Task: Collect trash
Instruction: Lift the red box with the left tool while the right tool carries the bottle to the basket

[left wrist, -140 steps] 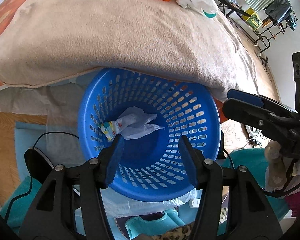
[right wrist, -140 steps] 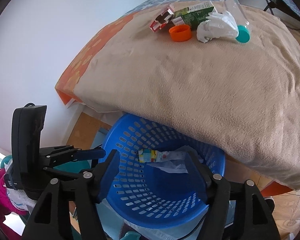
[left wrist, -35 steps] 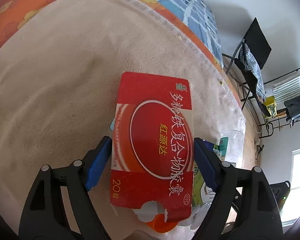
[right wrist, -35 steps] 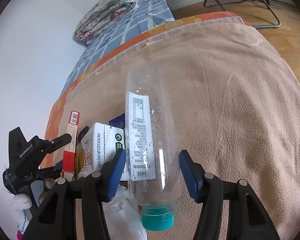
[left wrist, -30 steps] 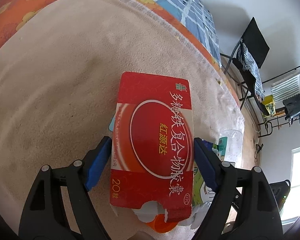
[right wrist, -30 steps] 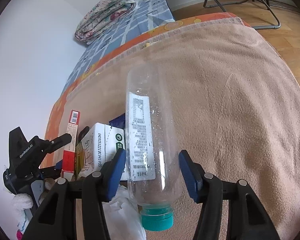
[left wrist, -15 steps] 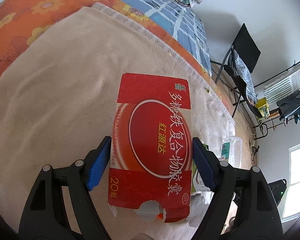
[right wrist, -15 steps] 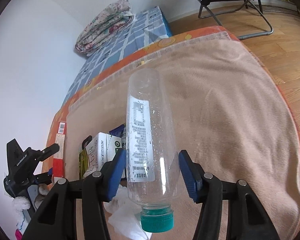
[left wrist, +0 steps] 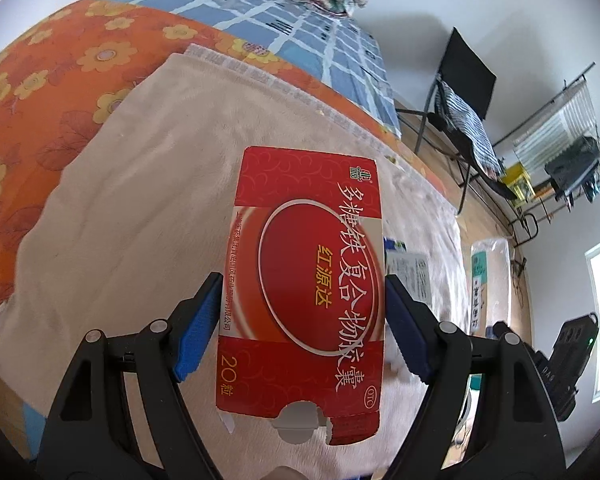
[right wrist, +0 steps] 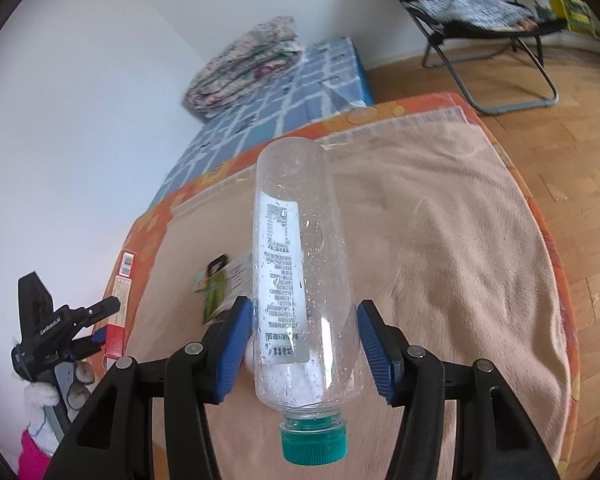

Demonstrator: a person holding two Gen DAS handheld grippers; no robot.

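One box (left wrist: 306, 280), one bottle (right wrist: 300, 280) (both gripped)

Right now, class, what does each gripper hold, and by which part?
Left gripper: red box, by its long side edges. Right gripper: clear bottle, across its lower body, above the cap.

A beige fleece blanket (right wrist: 440, 248) covers an orange flowered bedsheet (left wrist: 60, 80), a folded floral quilt (right wrist: 248, 64) lies on a blue checked mattress (left wrist: 300, 36) at the far end, and a black folding chair (right wrist: 488, 12) stands on the wooden floor (right wrist: 572, 120) at the far right.
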